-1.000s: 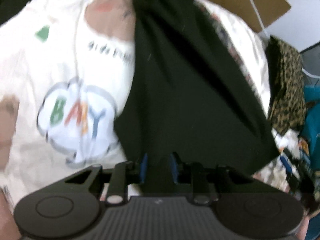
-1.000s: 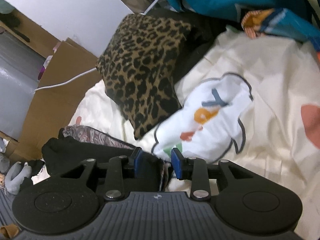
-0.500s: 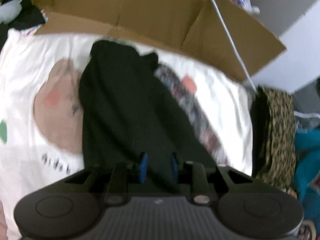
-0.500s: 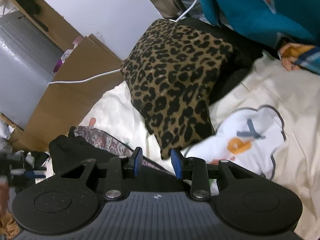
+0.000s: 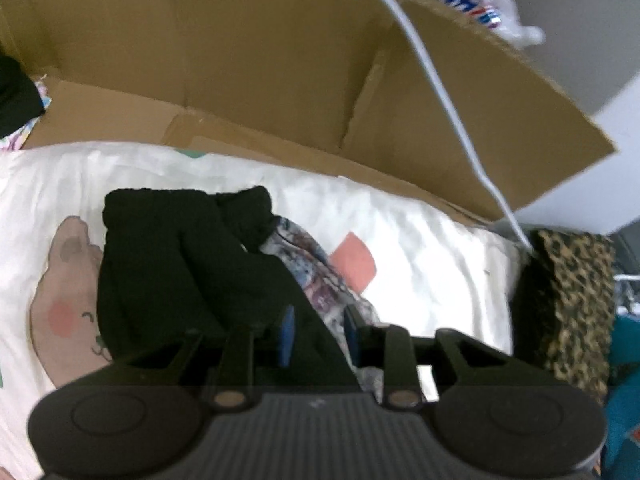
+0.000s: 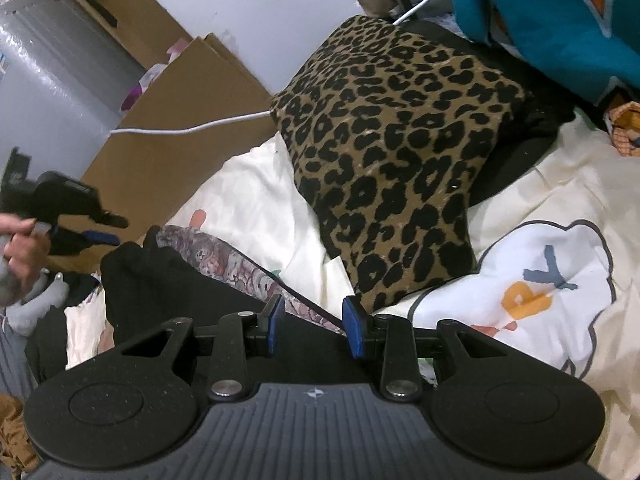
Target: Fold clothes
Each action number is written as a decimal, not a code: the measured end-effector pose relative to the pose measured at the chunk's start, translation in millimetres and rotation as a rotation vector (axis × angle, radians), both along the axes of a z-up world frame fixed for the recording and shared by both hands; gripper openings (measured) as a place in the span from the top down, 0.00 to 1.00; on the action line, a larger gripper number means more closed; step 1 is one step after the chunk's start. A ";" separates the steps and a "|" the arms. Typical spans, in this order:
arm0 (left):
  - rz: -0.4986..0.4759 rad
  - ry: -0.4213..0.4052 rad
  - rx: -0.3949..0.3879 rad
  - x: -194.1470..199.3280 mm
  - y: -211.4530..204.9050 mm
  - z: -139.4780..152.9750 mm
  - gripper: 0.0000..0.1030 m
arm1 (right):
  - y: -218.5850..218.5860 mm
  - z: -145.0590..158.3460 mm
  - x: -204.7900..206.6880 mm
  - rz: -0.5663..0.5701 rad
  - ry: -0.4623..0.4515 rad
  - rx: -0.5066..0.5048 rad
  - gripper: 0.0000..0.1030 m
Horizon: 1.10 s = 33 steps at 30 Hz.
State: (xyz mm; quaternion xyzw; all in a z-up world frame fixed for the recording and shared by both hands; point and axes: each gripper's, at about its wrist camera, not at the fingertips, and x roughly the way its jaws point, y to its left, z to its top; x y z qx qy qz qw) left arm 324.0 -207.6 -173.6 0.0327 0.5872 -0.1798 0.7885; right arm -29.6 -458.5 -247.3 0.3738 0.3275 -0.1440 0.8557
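A black garment [image 5: 180,280] with a patterned lining [image 5: 316,280] lies bunched on the white printed bedsheet [image 5: 420,280]. My left gripper [image 5: 318,334] hovers over it, pointing steeply down. Its jaws are opening, and black cloth shows in the gap below them. In the right wrist view the left gripper [image 6: 114,230], held by a hand [image 6: 20,256], sits just above the far end of the garment [image 6: 168,292] with no cloth hanging from it. My right gripper [image 6: 312,328] is shut on the near edge, and a taut black hem runs to its right pad.
A leopard-print cushion [image 6: 400,160] lies on the sheet to the right of the garment. Flattened cardboard [image 5: 240,60] with a white cable [image 5: 440,92] across it borders the far side. A teal garment [image 6: 540,12] is piled at the upper right.
The left gripper swept along the black garment toward the cardboard, and the garment now lies bunched below it. The right gripper rolled and shifted a little toward the leopard cushion.
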 end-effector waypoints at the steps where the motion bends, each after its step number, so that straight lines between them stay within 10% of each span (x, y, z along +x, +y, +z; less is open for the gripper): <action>1: 0.007 -0.015 0.028 3.8 -2.6 -4.4 0.72 | 0.3 -0.5 2.1 0.006 0.002 -0.002 0.65; 33: 0.085 0.051 0.277 33.5 -0.9 -81.4 0.55 | 10.6 -13.0 24.4 0.124 0.063 -0.092 0.65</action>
